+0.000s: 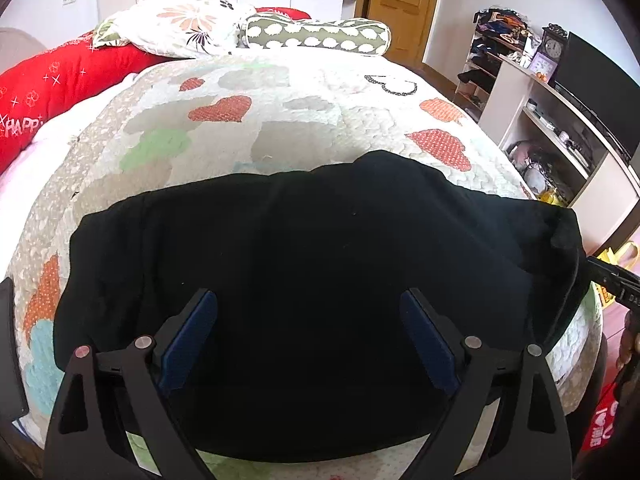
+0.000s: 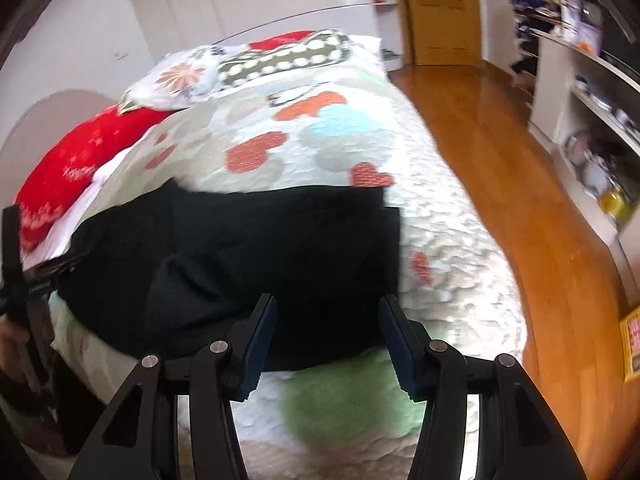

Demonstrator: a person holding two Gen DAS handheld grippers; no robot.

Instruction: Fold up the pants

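Two tongs, left and right, gape over one black pants.

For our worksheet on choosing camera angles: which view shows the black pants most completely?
The left wrist view: the black pants lie sharp and spread across the heart-patterned quilt, both ends visible. The right wrist view shows them blurred, with the left end running toward the frame edge.
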